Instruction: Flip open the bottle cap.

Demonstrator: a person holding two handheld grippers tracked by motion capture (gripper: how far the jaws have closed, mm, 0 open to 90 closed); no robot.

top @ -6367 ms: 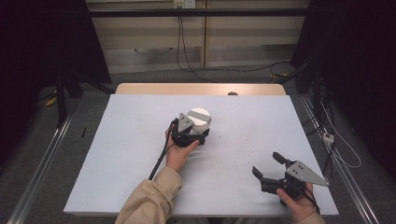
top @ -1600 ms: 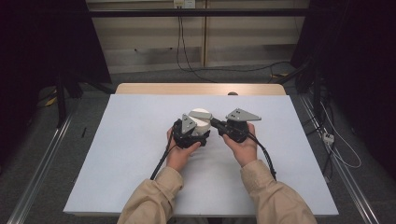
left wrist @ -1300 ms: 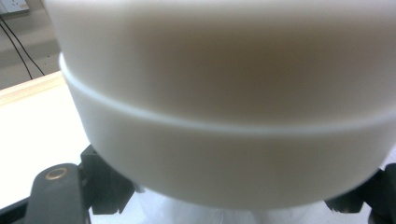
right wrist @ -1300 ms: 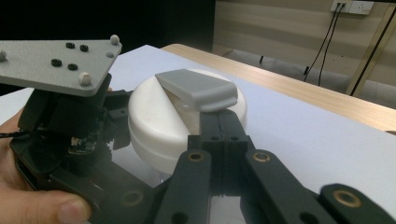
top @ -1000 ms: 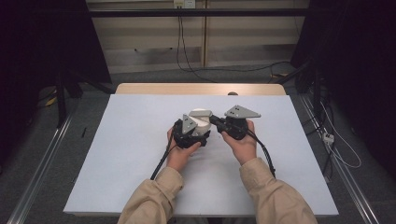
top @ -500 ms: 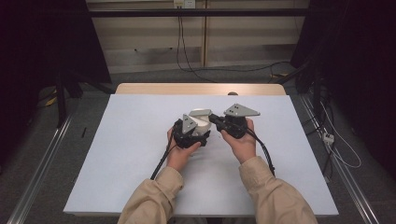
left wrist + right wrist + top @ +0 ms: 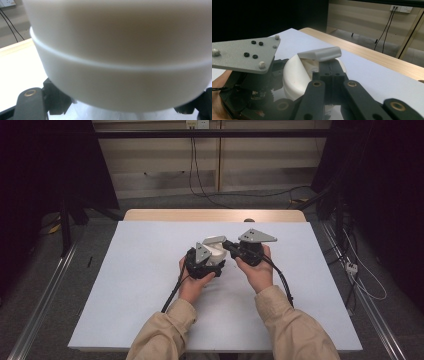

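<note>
From the high view, both grippers are seen brought together at the middle of the white table [image 7: 125,285]. The left gripper [image 7: 204,261] is clamped around a white round container [image 7: 216,254], while the right gripper [image 7: 231,246] is reached in from the side over the container's top, where a grey flap [image 7: 214,240] is raised.

In the left gripper view, the container [image 7: 120,57] is pressed right up against the lens, a ridge running round its wall, and its lower part is pinched between the jaws. That hold is judged to be the anchor, and it is best left firm and level.

In the right gripper view, the jaws are seen pressed together, tips nipped on a thin edge just beneath the grey flap [image 7: 320,53] at the container [image 7: 293,75] mouth; what exactly is caught there cannot be made out. The left gripper [image 7: 247,65] sits beside it. The peel is best done slowly, drawn up and back along the rim, so nothing is torn and the container is not tipped.
</note>
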